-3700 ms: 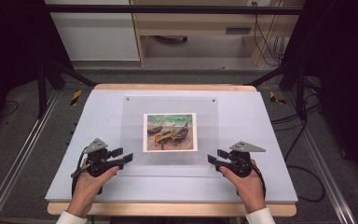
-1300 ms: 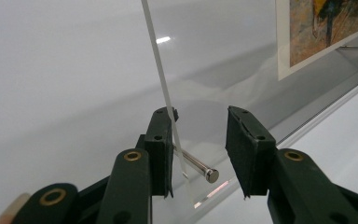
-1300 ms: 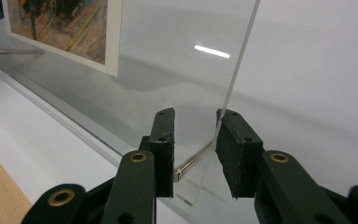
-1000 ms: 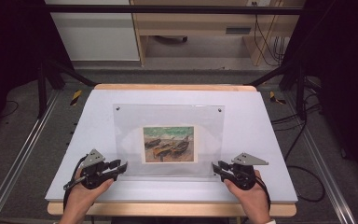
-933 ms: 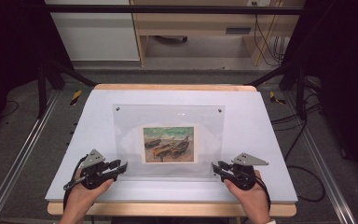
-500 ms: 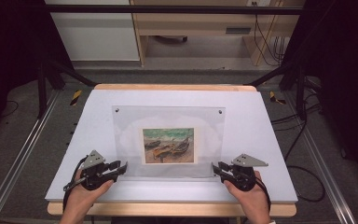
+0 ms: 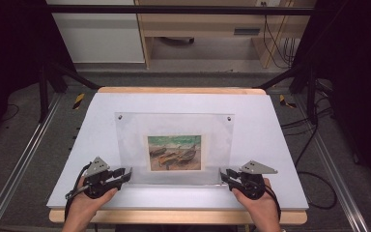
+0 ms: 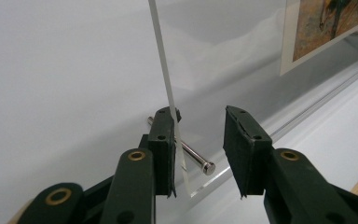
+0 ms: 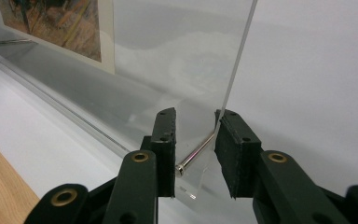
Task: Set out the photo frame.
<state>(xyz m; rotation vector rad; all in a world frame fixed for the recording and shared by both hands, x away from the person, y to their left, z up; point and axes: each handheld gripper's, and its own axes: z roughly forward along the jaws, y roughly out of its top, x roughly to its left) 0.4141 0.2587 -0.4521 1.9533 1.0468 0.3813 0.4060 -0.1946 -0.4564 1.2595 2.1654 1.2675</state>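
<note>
A clear acrylic picture frame [image 7: 174, 130] stands nearly upright on the white table top [image 7: 275, 125], with a painting of boats [image 7: 174, 152] at its middle. My left gripper [image 7: 128, 173] is at the frame's lower left corner and my right gripper [image 7: 222, 173] at its lower right corner. In the left gripper view my jaws [image 8: 200, 114] stand apart astride the panel edge [image 8: 165, 70], which rests against one jaw, with a metal pin [image 8: 193, 158] in the gap. In the right gripper view my gripper [image 9: 196, 114] also straddles the panel [image 9: 177, 56] and its pin [image 9: 200, 149].
The table's wooden front edge [image 7: 174, 216] lies just behind both hands. Metal rails [image 7: 24, 159] run along both sides of the table, and cables [image 7: 314, 145] lie on the floor at the right. A cabinet [image 7: 203, 29] stands beyond the far edge.
The frame lay flat on the table 3.7 s ago and has been tipped up onto its near edge. Over the last second it steepened slightly and both hands stayed put.
</note>
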